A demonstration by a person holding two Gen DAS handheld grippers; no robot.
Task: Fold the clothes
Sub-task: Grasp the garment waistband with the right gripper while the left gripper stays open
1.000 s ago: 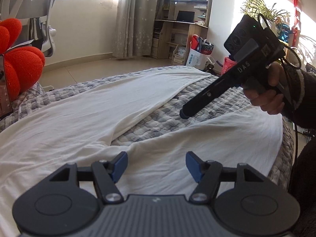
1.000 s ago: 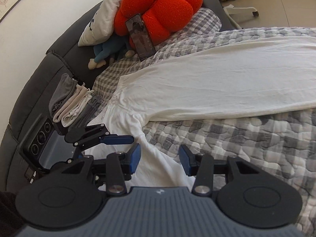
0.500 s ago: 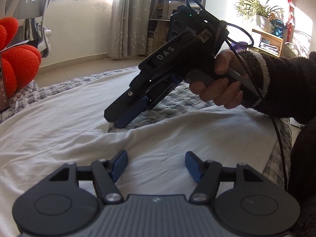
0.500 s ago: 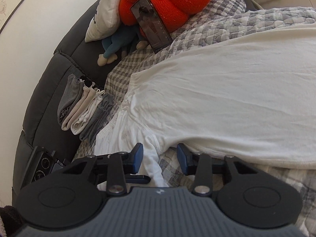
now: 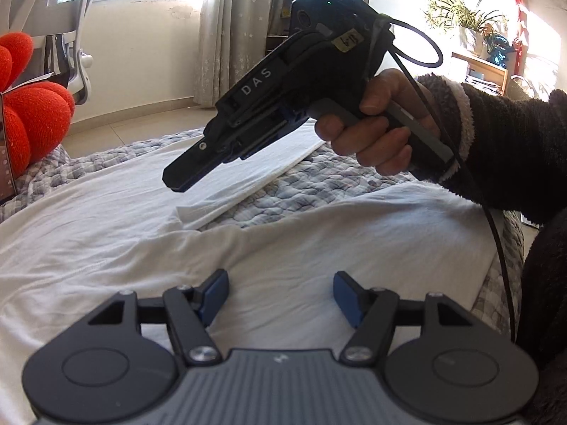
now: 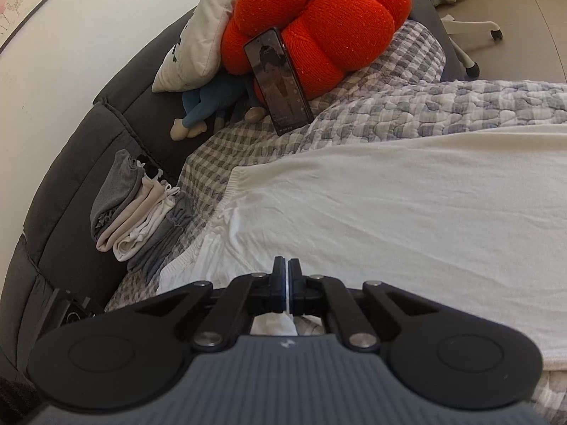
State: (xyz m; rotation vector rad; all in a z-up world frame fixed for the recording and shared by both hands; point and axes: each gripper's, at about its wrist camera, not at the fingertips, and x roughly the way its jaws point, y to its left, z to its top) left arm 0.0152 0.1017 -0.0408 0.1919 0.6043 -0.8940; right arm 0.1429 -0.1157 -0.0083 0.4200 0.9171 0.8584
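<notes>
Fingers (image 6: 277,276) of right gripper (image 6: 285,285) pressed together, a thin white sliver of cloth caught between the pads and a bunch of white fabric showing just behind them, under the linkage. Seen from the left wrist view, right gripper (image 5: 184,180) lifted above the bed, tips dark and blurred; hard to say from there whether cloth is pinched. Held by a hand (image 5: 375,131) in a dark fuzzy sleeve (image 5: 503,148), black cable (image 5: 496,233) looping off the handle and running down out of frame.

Left gripper (image 5: 280,292) spread wide, blue pads apart, nothing between them, hovering just over white fabric.

White garment (image 6: 407,212) spread flat across the bed, on a grey checked quilt (image 6: 443,102); near edge hidden under the right gripper body, far end cut off at the frame's right side. In the left view, garment (image 5: 106,219) split into two long panels with a wedge of quilt (image 5: 319,187) between them; lower portion hidden behind the left gripper's housing.

At the bed's head: red cushion (image 6: 329,17), phone (image 6: 280,81) propped against it, white pillow (image 6: 209,32) partly cut off at the top, blue stuffed toy (image 6: 202,109) mostly buried beneath. Folded stack (image 6: 141,212) of grey and pale clothes against the dark headboard (image 6: 71,163).
</notes>
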